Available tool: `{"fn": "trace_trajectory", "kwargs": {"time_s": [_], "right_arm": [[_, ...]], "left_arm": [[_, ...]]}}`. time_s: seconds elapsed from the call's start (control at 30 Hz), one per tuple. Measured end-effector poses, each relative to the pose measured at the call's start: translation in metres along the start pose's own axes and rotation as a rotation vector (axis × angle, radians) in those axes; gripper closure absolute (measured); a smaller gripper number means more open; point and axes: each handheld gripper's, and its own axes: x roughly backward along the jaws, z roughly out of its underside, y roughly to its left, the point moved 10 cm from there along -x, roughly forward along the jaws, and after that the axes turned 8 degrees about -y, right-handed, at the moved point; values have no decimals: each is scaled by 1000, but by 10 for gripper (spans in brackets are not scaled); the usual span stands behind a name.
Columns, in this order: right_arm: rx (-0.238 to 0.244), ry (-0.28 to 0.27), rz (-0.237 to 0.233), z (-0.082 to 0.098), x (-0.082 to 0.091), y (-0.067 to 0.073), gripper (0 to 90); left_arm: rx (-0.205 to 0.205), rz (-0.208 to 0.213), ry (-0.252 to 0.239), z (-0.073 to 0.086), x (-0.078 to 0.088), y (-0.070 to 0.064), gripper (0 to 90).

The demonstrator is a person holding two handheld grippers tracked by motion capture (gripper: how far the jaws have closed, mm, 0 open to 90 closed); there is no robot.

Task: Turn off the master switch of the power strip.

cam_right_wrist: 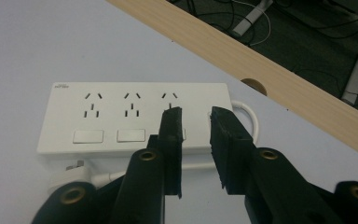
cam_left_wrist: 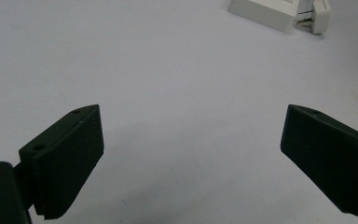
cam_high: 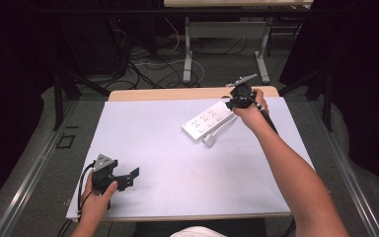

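Near the table's (cam_high: 143, 128) far right corner, the right gripper (cam_right_wrist: 195, 116) hovers over the power strip (cam_high: 208, 120), jaws narrowly apart, gripping nothing. It should centre on the end switch, then press squarely. The left gripper (cam_left_wrist: 191, 154) rests wide apart.

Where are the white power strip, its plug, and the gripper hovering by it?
power strip (cam_right_wrist: 121, 109), right gripper view, top face.
plug (cam_high: 208, 140), high view, body.
right gripper (cam_right_wrist: 196, 126), right gripper view, between its fingertips.
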Motion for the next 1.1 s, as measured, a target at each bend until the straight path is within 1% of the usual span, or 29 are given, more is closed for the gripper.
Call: {"fn": "trace_trajectory", "kwargs": {"time_s": [0.03,0.07,0.17,0.2,0.23,0.33,0.43,0.5,0.63,0.67,0.73,0.93,0.97,1.03,1.07,1.1], "right_arm": [[0,3,0,0,-1,-1,768],[1,11,3,1,-4,-3,786],[-8,7,3,1,-7,-4,812],[-2,7,-3,1,-8,-5,824],[-11,11,-8,3,-12,-6,851],[-13,4,0,2,-14,-9,870],[-42,-14,0,0,-18,-12,900],[-37,-5,11,2,-23,-17,900],[-34,-5,21,4,-28,-21,900],[-35,-8,30,4,-30,-22,900],[-37,-8,36,6,-35,-24,900],[-44,-12,57,7,-42,-26,900],[-46,-3,64,9,-43,-25,900],[-47,5,54,11,-47,-25,900],[-45,7,61,12,-49,-26,900],[-57,10,57,13,-50,-26,900]], "left_arm": [[1,5,9,0,1,0,59],[2,2,3,0,1,-1,59],[-2,-1,2,0,1,-1,59],[-2,-2,1,0,1,-1,59],[-2,-1,1,0,1,-1,59],[-1,-2,-1,-2,1,-1,59],[6,-3,-2,-2,1,-1,59],[1,-2,1,-2,1,-1,59],[-1,-5,-1,-2,0,0,59],[-3,-6,1,-2,1,0,59],[-3,-5,3,-1,1,1,59],[3,-6,-6,-2,2,1,59],[3,-7,-4,-2,2,2,59],[2,-7,-3,-2,2,2,59],[2,-8,-2,-2,3,2,59],[3,-8,-1,-1,3,2,59]]}}
